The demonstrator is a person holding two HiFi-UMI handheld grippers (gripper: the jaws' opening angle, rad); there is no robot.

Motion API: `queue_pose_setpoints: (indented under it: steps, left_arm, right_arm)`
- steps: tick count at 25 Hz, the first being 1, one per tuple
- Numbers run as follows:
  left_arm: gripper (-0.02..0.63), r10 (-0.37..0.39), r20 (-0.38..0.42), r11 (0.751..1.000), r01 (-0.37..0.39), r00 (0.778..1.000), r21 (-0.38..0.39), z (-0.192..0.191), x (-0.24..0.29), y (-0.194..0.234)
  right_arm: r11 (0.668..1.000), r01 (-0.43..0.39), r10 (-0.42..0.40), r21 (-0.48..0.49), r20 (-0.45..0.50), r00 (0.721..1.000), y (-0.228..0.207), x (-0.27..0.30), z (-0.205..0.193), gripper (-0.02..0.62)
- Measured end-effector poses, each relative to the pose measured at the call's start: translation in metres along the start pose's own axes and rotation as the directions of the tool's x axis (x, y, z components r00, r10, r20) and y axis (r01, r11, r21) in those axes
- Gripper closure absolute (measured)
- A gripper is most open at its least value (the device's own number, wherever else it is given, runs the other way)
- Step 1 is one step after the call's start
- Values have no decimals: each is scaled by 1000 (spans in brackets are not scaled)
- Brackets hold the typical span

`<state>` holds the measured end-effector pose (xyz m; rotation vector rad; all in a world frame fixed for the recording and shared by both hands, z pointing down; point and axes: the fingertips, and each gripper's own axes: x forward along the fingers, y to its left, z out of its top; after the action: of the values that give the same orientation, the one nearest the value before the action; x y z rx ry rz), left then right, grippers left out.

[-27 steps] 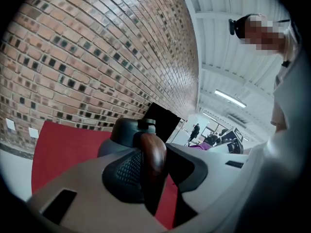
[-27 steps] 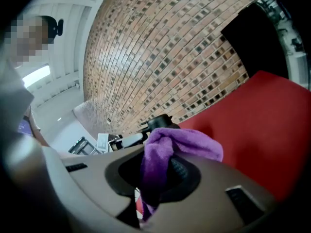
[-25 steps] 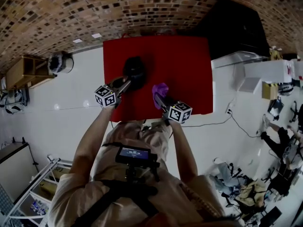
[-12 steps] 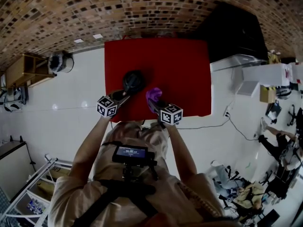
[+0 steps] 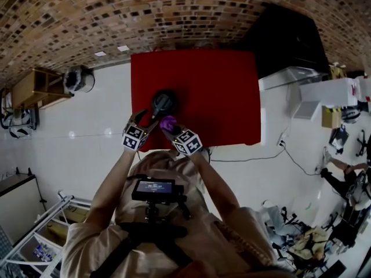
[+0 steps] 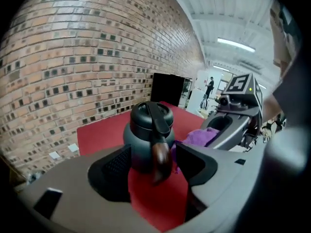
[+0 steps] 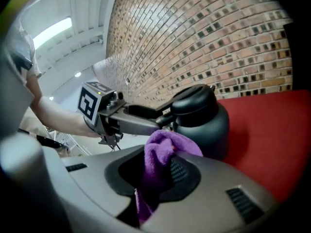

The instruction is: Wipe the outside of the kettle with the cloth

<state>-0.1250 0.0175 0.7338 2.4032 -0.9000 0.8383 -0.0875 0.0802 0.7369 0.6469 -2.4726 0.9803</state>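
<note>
Wiping with the soft purple cloth [image 7: 163, 149] pinched in the right gripper [image 7: 160, 171] may tip the dark round kettle [image 6: 146, 130]: the left gripper [image 6: 153, 171] has just opened wide, and the brown handle [image 6: 160, 161] stands loose between its jaws.

Looking down from the head cam: red table [image 5: 232, 86] pushed up to the brick wall [image 5: 116, 16], with a dark kettle [image 5: 164, 102] sitting toward its front-left part. The left gripper [image 5: 148, 118] is right at the kettle's near side, and its jaws have just been opening with the handle side between the tips. The right gripper [image 5: 171, 129] has a purple cloth [image 5: 167, 122] bunched at its tip, just beside the kettle, though whether they touch I can't tell. White floor [image 5: 87, 120], a wooden shelf [image 5: 32, 88] off left, and 1 black cable [image 5: 249, 157] trailing right.
</note>
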Motion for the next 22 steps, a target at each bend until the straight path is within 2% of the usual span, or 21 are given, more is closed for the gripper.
queue_pose_setpoints:
  steps: [3, 5, 8, 10, 12, 14, 16, 20, 22]
  left_arm:
    - [319, 2, -35, 1000, -1, 999, 29, -4, -13, 4]
    - [378, -24, -43, 1000, 25, 999, 11, -6, -18, 2]
    - [480, -64, -35, 998, 65, 997, 4, -6, -18, -8]
    - [505, -66, -37, 997, 66, 997, 25, -7, -15, -13]
    - [506, -59, -41, 997, 61, 997, 39, -5, -12, -15]
    - [506, -58, -44, 997, 60, 997, 39, -2, -9, -13]
    - [506, -61, -53, 997, 63, 997, 40, -3, -8, -14]
    - [500, -59, -70, 996, 63, 996, 59, -6, -11, -12]
    - [495, -51, -78, 995, 57, 996, 87, -6, -10, -12]
  right_arm:
    - [999, 44, -43, -6, 46, 998, -6, 9, 20, 520]
    - [998, 66, -66, 5, 69, 995, -19, 22, 27, 520]
    - [999, 17, -15, -31, 52, 999, -22, 47, 12, 522]
    - [999, 22, -22, -28, 5, 1000, -27, 67, -14, 520]
    - [993, 60, -56, 104, -33, 998, -54, 90, -48, 520]
    - [961, 126, -107, 245, -90, 990, -90, 106, -79, 520]
    - [940, 154, -116, 304, -138, 984, -103, 110, -99, 520]
    - [950, 20, 8, 311, -86, 996, -70, 72, -77, 520]
    - [943, -49, 64, 329, -33, 997, -48, 39, -58, 520]
